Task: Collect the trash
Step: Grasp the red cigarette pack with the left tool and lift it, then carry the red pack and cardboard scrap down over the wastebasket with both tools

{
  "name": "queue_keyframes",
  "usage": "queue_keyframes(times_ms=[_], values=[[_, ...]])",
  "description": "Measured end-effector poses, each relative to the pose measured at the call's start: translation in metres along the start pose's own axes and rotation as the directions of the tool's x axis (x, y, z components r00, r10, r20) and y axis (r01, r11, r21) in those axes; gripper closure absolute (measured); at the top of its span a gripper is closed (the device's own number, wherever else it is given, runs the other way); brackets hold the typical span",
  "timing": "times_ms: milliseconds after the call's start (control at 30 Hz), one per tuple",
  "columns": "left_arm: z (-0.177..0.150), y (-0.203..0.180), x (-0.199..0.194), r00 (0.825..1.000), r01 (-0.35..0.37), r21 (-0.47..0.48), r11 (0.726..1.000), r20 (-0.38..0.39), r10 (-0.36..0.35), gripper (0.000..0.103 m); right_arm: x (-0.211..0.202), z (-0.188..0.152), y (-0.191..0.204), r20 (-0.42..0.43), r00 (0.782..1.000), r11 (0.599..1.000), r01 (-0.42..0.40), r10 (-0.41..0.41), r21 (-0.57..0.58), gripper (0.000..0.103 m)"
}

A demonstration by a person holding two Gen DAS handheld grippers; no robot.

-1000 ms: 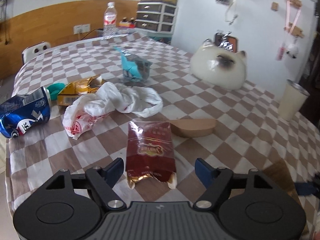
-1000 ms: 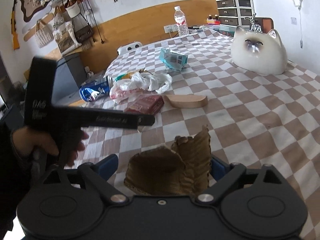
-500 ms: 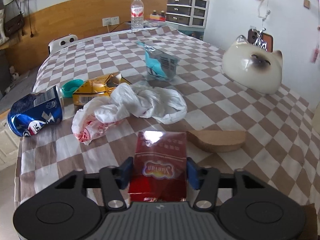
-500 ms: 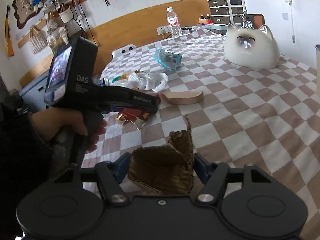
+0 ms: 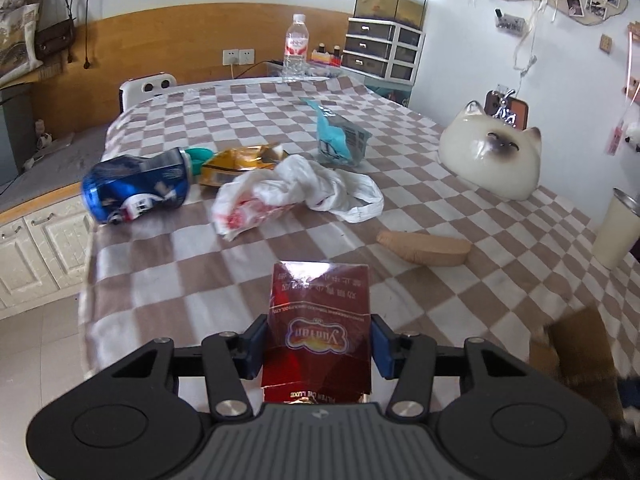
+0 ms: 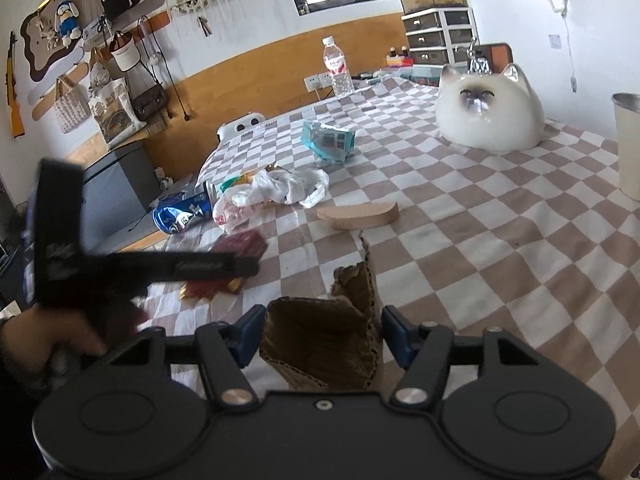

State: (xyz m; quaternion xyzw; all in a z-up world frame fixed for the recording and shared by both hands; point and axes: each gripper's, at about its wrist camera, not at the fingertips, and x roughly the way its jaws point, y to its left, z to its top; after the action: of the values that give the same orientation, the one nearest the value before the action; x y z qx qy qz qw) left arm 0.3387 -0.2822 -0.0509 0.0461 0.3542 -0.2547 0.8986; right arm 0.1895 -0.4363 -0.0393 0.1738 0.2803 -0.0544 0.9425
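My left gripper [image 5: 318, 340] is shut on a dark red cigarette pack [image 5: 320, 300], which it holds flat a little above the checked tablecloth [image 5: 168, 280]. The same pack [image 6: 240, 246] shows in the right wrist view, under the left tool held by a hand [image 6: 52, 340]. My right gripper [image 6: 322, 334] has a torn brown cardboard piece [image 6: 316, 344] between its jaws; they are closing and the pads touch its sides. More litter lies ahead: a crushed blue can [image 5: 136, 192], a white plastic bag [image 5: 296, 192], a yellow wrapper [image 5: 240, 162] and a teal packet [image 5: 336, 140].
A tan curved piece [image 5: 424, 248] lies right of the bag. A white cat-shaped figure [image 5: 492, 156] and a pale cup [image 5: 616, 232] stand at the right, a water bottle [image 5: 296, 48] at the far end. The table's left edge [image 5: 90, 260] drops to floor and cabinets.
The left jaws closed on the red pack, then lifted it and drew back from the litter. The right jaws narrowed onto the cardboard piece; the right hand hardly moved.
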Motion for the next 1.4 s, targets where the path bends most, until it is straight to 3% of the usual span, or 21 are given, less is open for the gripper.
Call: queue_keyframes(times_ms=[200, 700, 1100, 1400], values=[[-0.012, 0.012, -0.04, 0.999, 0.023, -0.002, 1.0, 0.025, -0.023, 0.051, -0.013, 0.0, 0.01, 0.04, 0.999, 1.0, 0.018, -0.017, -0.017, 0.039], [-0.055, 0.044, -0.134, 0.993, 0.001, 0.007, 1.0, 0.117, -0.001, 0.05, -0.043, -0.015, 0.051, 0.105, 0.993, 0.992, 0.067, -0.056, -0.107, 0.039], [-0.082, 0.089, -0.177, 0.983, -0.051, -0.057, 0.997, 0.173, 0.06, 0.05, -0.048, -0.03, 0.1, 0.114, 0.993, 0.979, 0.056, -0.034, -0.198, 0.039], [-0.107, 0.135, -0.206, 0.974, -0.127, -0.11, 0.986, 0.174, 0.145, 0.05, -0.037, -0.045, 0.155, 0.091, 0.995, 0.964, -0.005, 0.03, -0.266, 0.039]])
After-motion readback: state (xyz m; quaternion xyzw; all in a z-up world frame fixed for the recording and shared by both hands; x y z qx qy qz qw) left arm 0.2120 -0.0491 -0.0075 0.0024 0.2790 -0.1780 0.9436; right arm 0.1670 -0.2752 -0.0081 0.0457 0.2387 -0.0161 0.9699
